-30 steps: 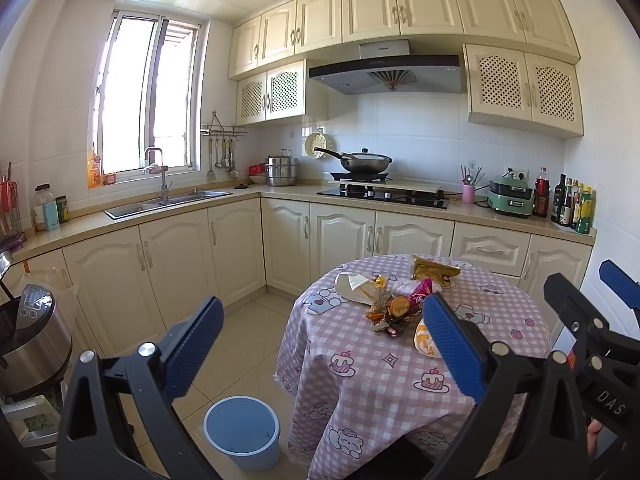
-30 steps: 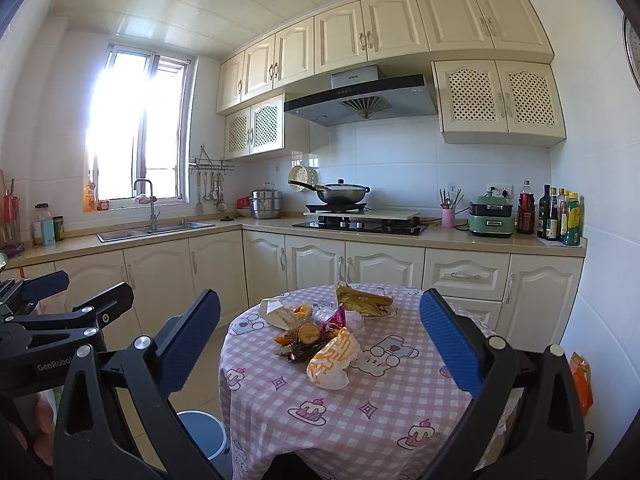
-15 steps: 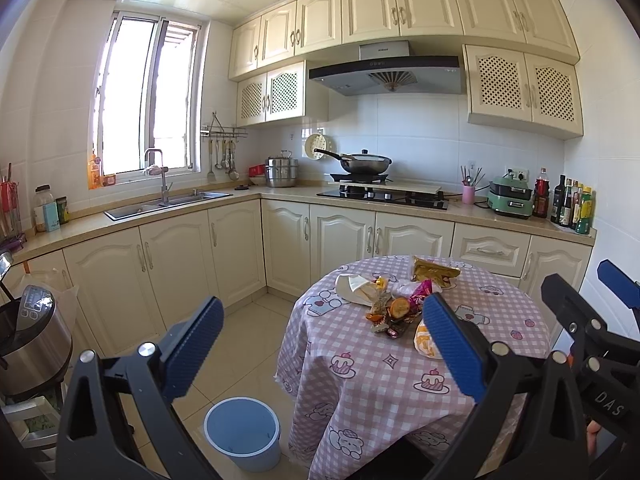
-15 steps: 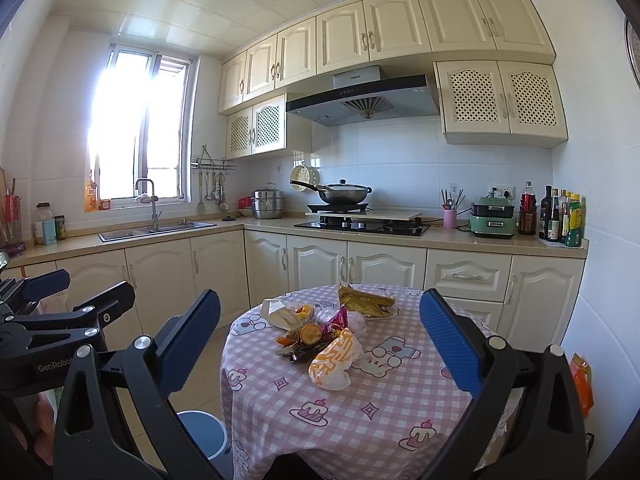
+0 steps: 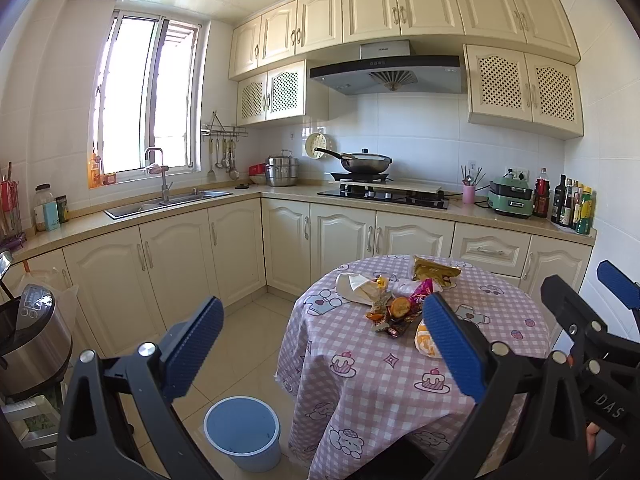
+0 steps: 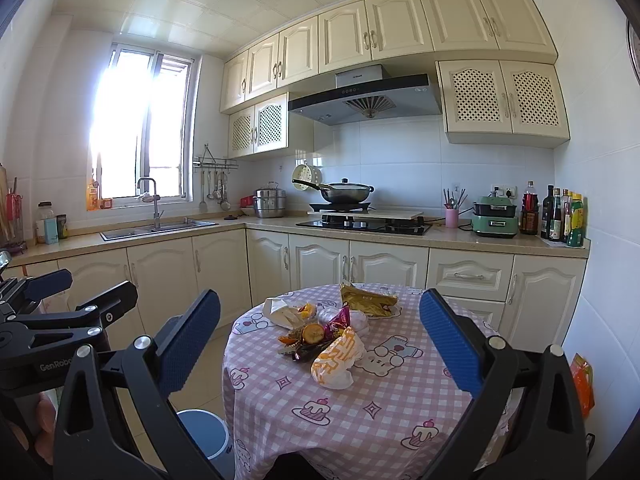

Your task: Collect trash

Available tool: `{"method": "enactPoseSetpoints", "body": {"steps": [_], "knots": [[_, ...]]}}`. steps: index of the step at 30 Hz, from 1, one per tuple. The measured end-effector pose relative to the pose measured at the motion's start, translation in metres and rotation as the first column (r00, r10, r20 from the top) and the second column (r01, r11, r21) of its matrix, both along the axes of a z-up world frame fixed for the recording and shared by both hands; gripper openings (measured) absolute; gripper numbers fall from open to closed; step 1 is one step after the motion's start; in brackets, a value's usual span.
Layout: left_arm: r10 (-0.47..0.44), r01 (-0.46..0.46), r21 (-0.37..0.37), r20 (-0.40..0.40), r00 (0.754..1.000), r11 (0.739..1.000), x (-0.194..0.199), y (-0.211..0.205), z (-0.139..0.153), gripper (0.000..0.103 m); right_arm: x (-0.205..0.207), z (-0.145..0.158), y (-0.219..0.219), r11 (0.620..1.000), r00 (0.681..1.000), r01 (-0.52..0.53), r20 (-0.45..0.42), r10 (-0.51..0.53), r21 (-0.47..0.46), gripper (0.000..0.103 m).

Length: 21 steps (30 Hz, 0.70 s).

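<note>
A pile of trash lies on the round table with the pink checked cloth (image 6: pixel 360 412): an orange-and-white bag (image 6: pixel 338 360), a gold wrapper (image 6: pixel 366 300), a white paper wad (image 6: pixel 280 310), an orange slice with candy wrappers (image 6: pixel 312 334). The pile also shows in the left wrist view (image 5: pixel 396 308). A blue bin (image 5: pixel 242 432) stands on the floor left of the table. My left gripper (image 5: pixel 324 348) is open and empty, well short of the table. My right gripper (image 6: pixel 320 348) is open and empty, above the table's near side.
Cream kitchen cabinets and a counter run along the back and left, with a sink (image 5: pixel 168 202), a stove with a wok (image 5: pixel 366 162) and bottles (image 5: pixel 572 206). A rice cooker (image 5: pixel 28 332) stands at the far left. Tiled floor lies between cabinets and table.
Both views have shifted very slightly; the table sits a touch lower and nearer. Both grippers stay open and empty.
</note>
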<state>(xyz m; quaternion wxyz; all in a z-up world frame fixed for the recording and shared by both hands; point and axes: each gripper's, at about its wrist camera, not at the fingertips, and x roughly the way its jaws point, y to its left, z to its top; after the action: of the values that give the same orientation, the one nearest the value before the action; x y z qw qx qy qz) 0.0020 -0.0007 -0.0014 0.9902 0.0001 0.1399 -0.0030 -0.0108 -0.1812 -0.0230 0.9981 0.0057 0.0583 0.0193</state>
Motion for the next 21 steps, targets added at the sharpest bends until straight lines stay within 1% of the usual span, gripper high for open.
{"method": "enactPoseSetpoints", "body": {"steps": [21], "knots": [[-0.002,0.002,0.007,-0.014,1.0,1.0,0.0012,-0.0024,-0.0048,0.098,0.0006,-0.0046,0.0005,1.0,1.0,-0.003,-0.011,0.003,0.003,0.096]]}}
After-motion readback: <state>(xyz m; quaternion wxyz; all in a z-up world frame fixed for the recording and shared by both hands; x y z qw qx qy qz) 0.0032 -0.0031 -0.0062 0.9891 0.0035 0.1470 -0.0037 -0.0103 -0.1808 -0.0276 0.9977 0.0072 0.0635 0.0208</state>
